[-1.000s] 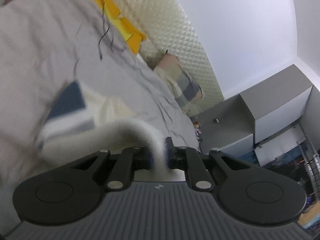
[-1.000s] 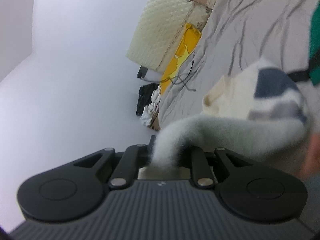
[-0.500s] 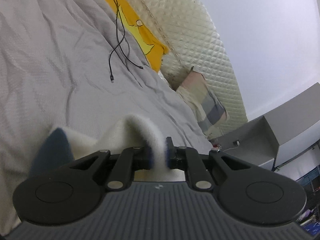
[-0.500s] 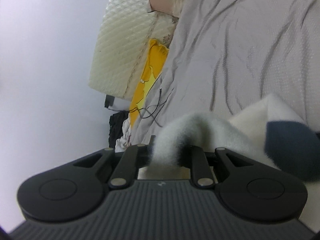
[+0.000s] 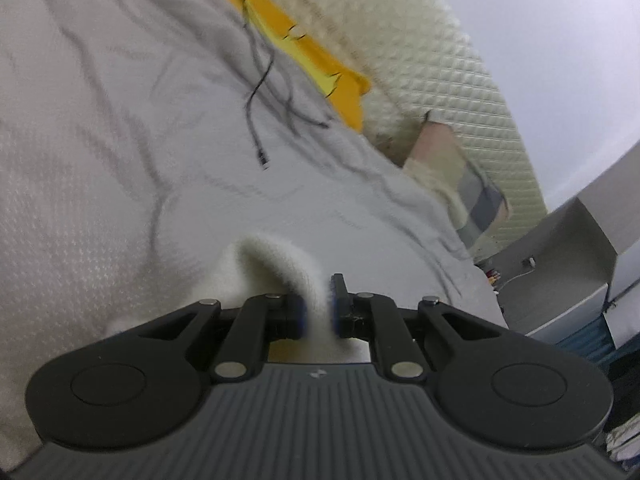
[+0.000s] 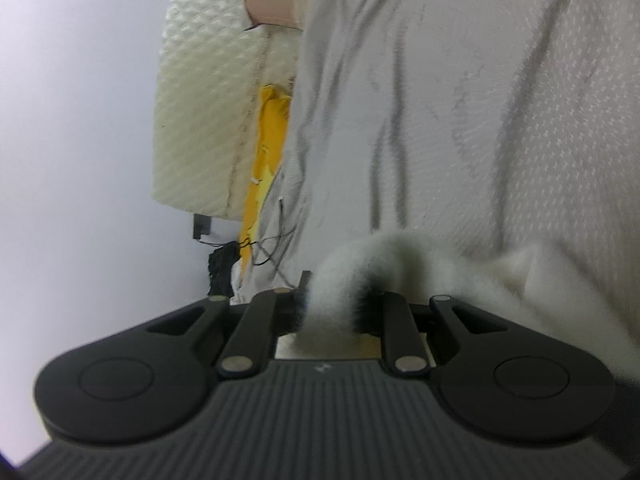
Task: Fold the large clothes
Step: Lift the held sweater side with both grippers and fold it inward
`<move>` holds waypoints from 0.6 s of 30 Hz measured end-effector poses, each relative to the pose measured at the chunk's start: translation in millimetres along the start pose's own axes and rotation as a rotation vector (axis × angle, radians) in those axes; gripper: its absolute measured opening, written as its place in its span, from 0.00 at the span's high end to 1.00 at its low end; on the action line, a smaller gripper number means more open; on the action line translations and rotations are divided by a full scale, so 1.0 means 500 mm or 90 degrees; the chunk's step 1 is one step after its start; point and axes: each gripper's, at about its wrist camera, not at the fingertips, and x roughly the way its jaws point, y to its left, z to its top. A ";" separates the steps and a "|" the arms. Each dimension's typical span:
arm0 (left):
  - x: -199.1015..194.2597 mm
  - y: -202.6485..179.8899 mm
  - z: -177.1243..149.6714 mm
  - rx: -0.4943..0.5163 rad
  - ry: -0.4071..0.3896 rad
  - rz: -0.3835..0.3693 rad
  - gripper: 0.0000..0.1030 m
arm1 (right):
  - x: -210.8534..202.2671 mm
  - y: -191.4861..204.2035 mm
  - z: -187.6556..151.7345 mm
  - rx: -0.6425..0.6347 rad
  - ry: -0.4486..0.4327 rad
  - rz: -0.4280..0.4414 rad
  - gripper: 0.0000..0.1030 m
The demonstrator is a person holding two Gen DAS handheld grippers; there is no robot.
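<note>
Both grippers carry one fuzzy cream garment over the grey bedsheet; the left gripper and right gripper have jaws pinched nearly closed on its edge at twelve o'clock; next, likely, lay that edge flat, then release.

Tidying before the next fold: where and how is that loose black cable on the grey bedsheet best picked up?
Grip the black cable at its free plug end, which lies alone on the flat bedsheet. Come from above, jaws across the cord. Farther up, its strands cross beside the yellow pillow, so a pinch there may snag.
</note>
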 end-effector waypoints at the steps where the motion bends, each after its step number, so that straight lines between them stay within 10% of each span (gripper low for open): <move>1: 0.011 0.008 0.001 -0.005 0.003 0.003 0.87 | 0.008 -0.010 0.002 0.002 0.002 -0.004 0.81; 14: 0.018 0.021 -0.015 -0.002 0.014 0.022 0.86 | 0.004 -0.003 0.000 -0.001 0.020 0.003 0.78; 16: 0.008 0.014 -0.017 0.005 0.018 0.014 0.74 | -0.005 0.008 -0.005 -0.004 0.017 0.008 0.62; 18: -0.012 0.004 -0.020 0.008 0.002 0.021 0.46 | -0.014 0.029 -0.012 -0.031 0.015 0.034 0.23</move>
